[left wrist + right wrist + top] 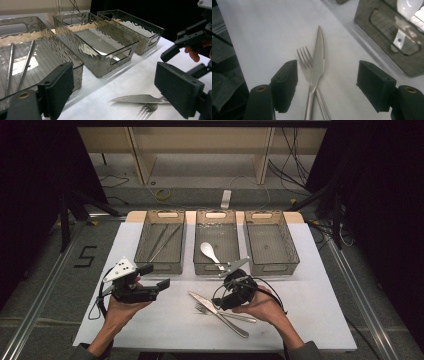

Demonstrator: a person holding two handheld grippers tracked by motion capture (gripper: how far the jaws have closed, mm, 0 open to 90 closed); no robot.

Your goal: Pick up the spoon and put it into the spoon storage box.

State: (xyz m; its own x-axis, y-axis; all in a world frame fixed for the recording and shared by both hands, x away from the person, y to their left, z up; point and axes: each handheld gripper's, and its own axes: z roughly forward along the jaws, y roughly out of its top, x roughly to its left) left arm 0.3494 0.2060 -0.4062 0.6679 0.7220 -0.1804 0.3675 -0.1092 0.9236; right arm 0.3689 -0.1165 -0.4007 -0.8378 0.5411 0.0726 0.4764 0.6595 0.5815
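Note:
A table knife [226,321] lies crossed over a fork [204,309] on the white table [165,320], near its front middle. My right gripper [216,303] hovers just over them, pointing down and to the left. In the right gripper view the knife [318,62] and fork [303,61] lie below and between the wide-apart jaws of the right gripper [328,68], which touch neither. My left gripper [156,276] is held still at the left, open and empty. Its own view, across the left gripper [117,81], takes in the knife [140,99] and fork [148,108].
Three grey see-through trays stand side by side at the back. The left tray [160,268] holds two metal chopsticks [162,242], the middle tray [215,268] a white spoon [208,251], and the right tray [272,266] looks bare. Dark floor and cables surround the table.

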